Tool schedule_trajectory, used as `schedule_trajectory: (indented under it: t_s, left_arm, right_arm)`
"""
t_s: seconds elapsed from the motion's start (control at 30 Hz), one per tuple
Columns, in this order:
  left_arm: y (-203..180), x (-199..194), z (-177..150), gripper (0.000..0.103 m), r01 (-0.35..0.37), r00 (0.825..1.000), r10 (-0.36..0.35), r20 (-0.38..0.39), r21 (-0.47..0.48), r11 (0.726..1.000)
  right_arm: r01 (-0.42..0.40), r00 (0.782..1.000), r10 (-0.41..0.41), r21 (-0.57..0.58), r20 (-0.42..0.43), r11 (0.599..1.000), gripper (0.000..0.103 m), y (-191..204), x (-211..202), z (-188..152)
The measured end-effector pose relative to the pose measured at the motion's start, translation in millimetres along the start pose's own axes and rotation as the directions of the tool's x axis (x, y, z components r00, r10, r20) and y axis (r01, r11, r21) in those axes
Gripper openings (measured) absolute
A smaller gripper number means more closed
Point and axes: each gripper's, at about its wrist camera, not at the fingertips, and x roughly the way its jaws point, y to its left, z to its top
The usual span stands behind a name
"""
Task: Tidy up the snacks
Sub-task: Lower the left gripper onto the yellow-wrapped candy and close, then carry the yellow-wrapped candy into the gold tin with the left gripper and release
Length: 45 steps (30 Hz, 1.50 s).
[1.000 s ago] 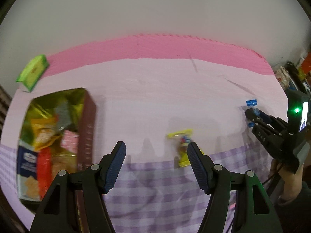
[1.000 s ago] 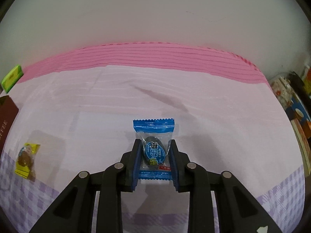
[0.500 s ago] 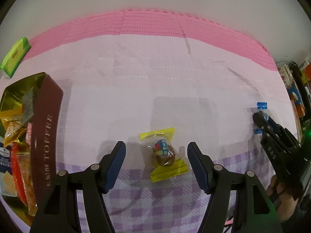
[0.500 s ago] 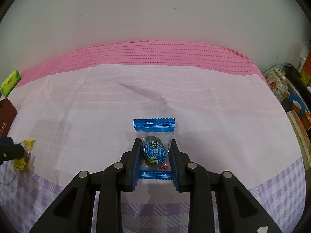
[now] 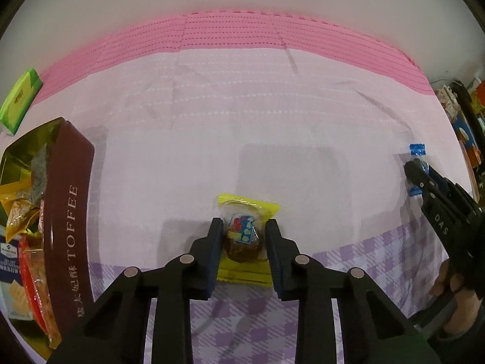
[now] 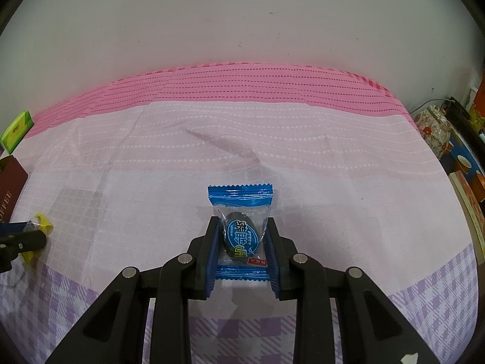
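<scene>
Left wrist view. My left gripper [image 5: 244, 239] has its jaws closing around the yellow-wrapped candy [image 5: 246, 238], which lies on the bench cloth [image 5: 212, 121] near the front edge, where pink meets purple check. The pads look to be at the wrapper's sides, on the bulge of the sweet. Risk as I judge it: the film is slick and crinkly, so if the pads catch only film, the candy may slide out on the lift. Pinching cloth along with it is the other worry. The toffee tin [image 5: 68, 227] stands at the left edge, already holding several packets; its tall wall could clip a low carry. A green pack [image 5: 19, 100] sits at the far left corner.

Right wrist view. My right gripper [image 6: 241, 242] is clamped on the blue-wrapped candy [image 6: 241, 230], pads on both sides of the sweet, top seal sticking out ahead. The grip looks centred. Hazard here: both hands head for the same tin, and the left gripper shows at this view's left edge, so the two could collide over it.
</scene>
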Motion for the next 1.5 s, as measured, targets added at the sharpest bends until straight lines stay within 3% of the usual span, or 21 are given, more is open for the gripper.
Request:
schedule_trajectory:
  t_s: [0.47,0.87,1.13,1.5]
  left_arm:
    - [21.8,-26.5,-21.9,0.027,-0.021,0.999,0.021,0.032,0.002,1.000]
    - [55.3,-70.8,-22.7,0.027,-0.039,0.992,0.045,0.115,-0.053,0.998]
    - [110.5,-91.9,-18.0,0.027,-0.099,0.980,0.124,0.158,-0.158,0.983]
    - [177.4,-95.1,-28.4,0.027,-0.197,0.962,0.238,0.134,-0.259,0.946]
  right_arm:
    - [0.000,1.000,0.000,-0.001,0.000,1.000,0.026,0.5,0.3,-0.3]
    - [0.000,1.000,0.000,-0.002,0.001,1.000,0.026,0.9,0.6,-0.5]
    - [0.000,1.000,0.000,-0.002,0.001,1.000,0.026,1.1,0.5,-0.7]
    - [-0.001,1.000,0.001,-0.002,0.001,1.000,0.026,1.3,0.2,-0.8]
